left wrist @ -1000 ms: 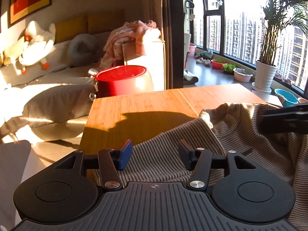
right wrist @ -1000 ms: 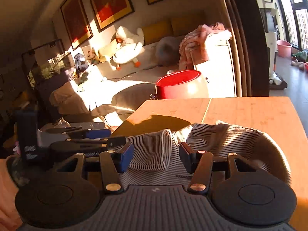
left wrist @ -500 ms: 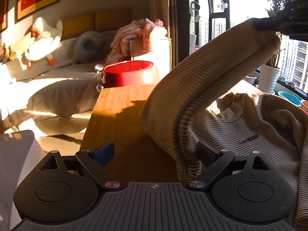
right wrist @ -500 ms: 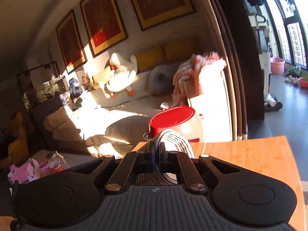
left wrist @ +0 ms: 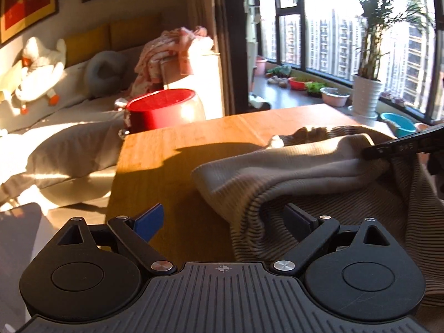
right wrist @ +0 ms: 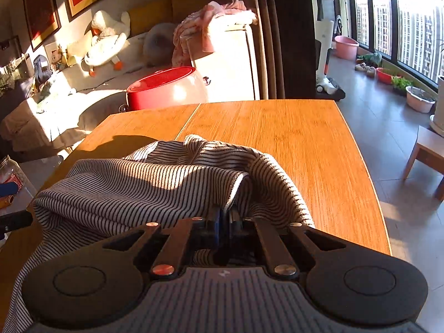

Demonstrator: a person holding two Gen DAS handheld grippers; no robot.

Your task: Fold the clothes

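Observation:
A black-and-white striped garment (right wrist: 144, 177) lies bunched on the wooden table (right wrist: 291, 138). My right gripper (right wrist: 225, 216) is shut on a fold of it, low over the table's near side. In the left wrist view that fold is a sleeve (left wrist: 291, 166) drawn across the garment's body (left wrist: 347, 208), with the right gripper (left wrist: 388, 147) pinching its end at the right edge. My left gripper (left wrist: 224, 220) stands open above the bare table (left wrist: 172, 152). Its blue fingertip (left wrist: 149, 220) is over wood, and its black fingertip (left wrist: 301, 217) rests against the cloth without gripping it.
A red pot (left wrist: 163, 108) stands just beyond the table's far left edge, with a sofa and a goose plush (left wrist: 38, 66) behind. Pink clothes (right wrist: 211, 25) hang over a white cabinet. A wooden stool (right wrist: 427, 149) and a white plant pot (left wrist: 366, 94) stand to the right.
My right gripper closed on the sleeve, lifted it high, and has now brought it down across the garment toward the right. My left gripper opened wider and let the cloth go.

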